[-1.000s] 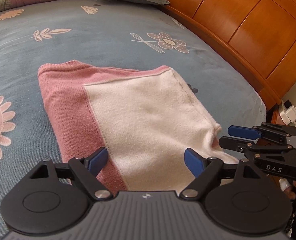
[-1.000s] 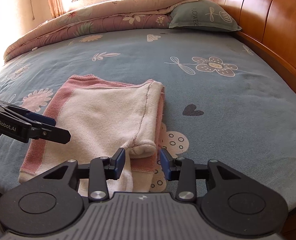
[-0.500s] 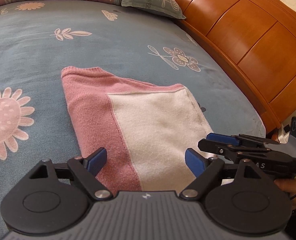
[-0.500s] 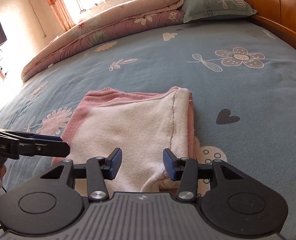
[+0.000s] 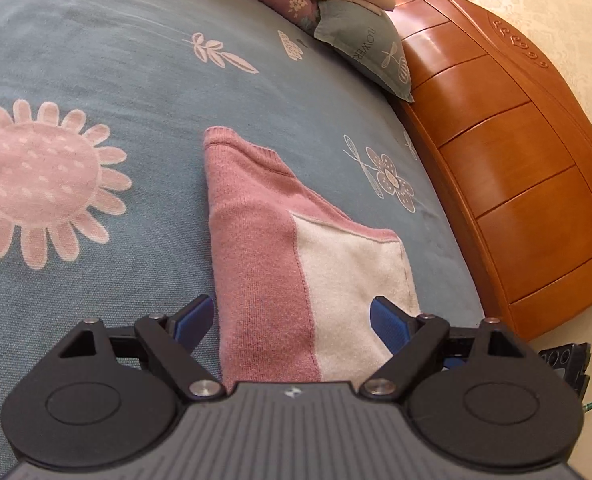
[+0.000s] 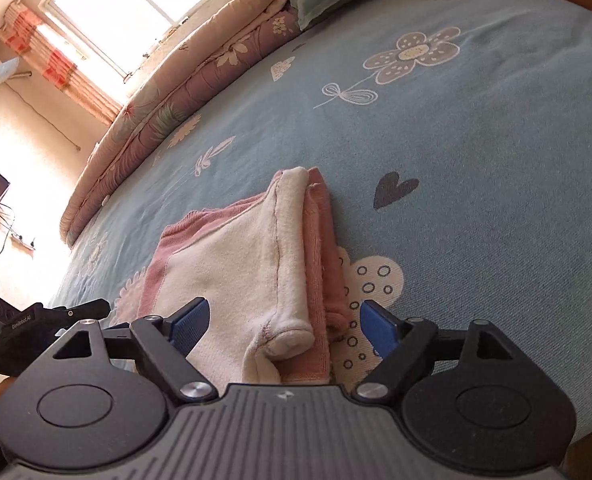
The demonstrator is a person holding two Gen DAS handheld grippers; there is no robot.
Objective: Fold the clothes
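On the blue floral bedspread [image 5: 95, 60], near the front edge, lay the folded pink-and-white sweater [image 5: 296, 264], white panel up and a cuff end poking toward the camera. Left gripper [image 5: 291, 322] hovered over its near edge, jaws spread wide, blue pads either side of the knit, not pinching anything. Right gripper [image 6: 283, 322] same deal, jaws just opened up, cuff and pink fold between the pads but not squeezed. Pillow [image 5: 372, 52] and quilt [image 6: 183, 92] piled at the far end, wooden headboard [image 5: 516, 152] along the side.
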